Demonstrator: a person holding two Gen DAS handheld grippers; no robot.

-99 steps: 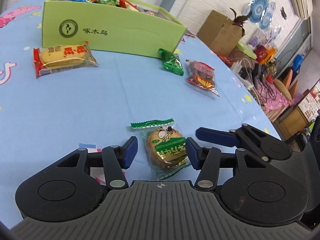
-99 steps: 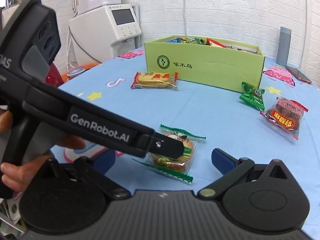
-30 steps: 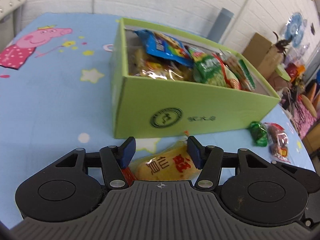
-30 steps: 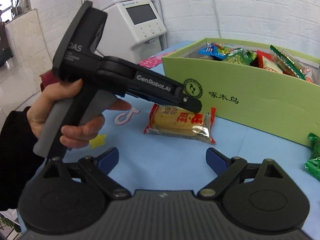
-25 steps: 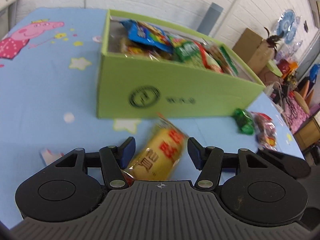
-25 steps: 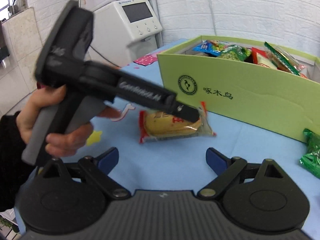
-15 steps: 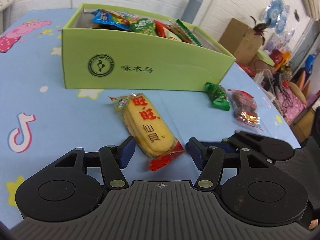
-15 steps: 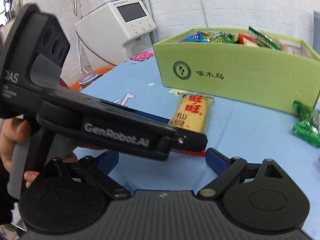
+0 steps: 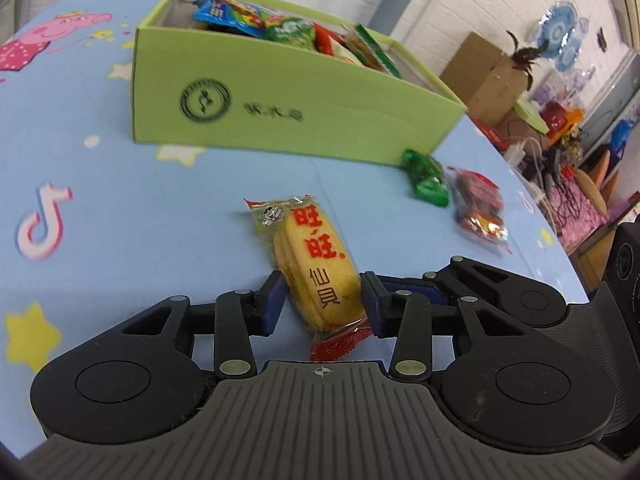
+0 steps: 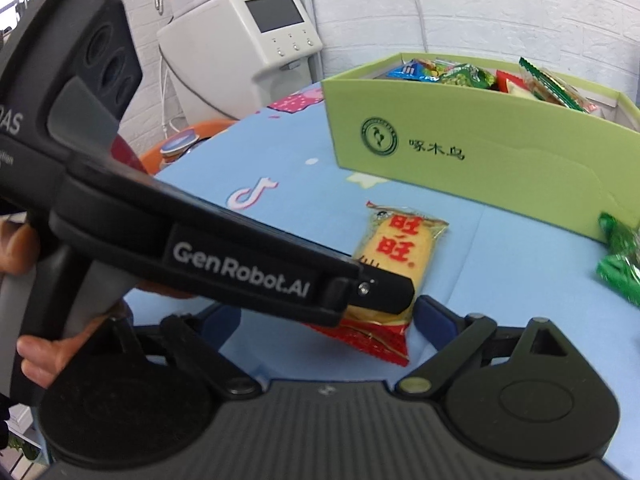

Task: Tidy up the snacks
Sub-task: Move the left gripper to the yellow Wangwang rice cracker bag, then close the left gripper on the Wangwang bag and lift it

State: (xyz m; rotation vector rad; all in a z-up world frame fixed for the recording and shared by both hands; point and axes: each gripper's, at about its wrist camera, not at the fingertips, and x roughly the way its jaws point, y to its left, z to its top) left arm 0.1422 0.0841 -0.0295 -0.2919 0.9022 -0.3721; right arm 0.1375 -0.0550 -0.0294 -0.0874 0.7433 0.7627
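A yellow rice-cracker packet (image 9: 316, 264) with red characters lies on the blue tablecloth; it also shows in the right wrist view (image 10: 394, 252). My left gripper (image 9: 322, 302) straddles its near end, blue pads close to or touching both sides. My right gripper (image 10: 328, 320) is open and empty just behind it, and its finger shows at the right of the left wrist view. The green box (image 9: 288, 108) full of snacks stands beyond, also in the right wrist view (image 10: 480, 148).
A green candy packet (image 9: 426, 182) and a red-brown snack packet (image 9: 478, 206) lie right of the box's near corner. The green packet shows at the right edge of the right wrist view (image 10: 620, 264). A white machine (image 10: 244, 44) stands beyond the table's left edge.
The rice-cracker packet was turned lengthwise toward me. My left gripper's pads have narrowed around it. The green cake packet seen 3.3 s ago is out of view.
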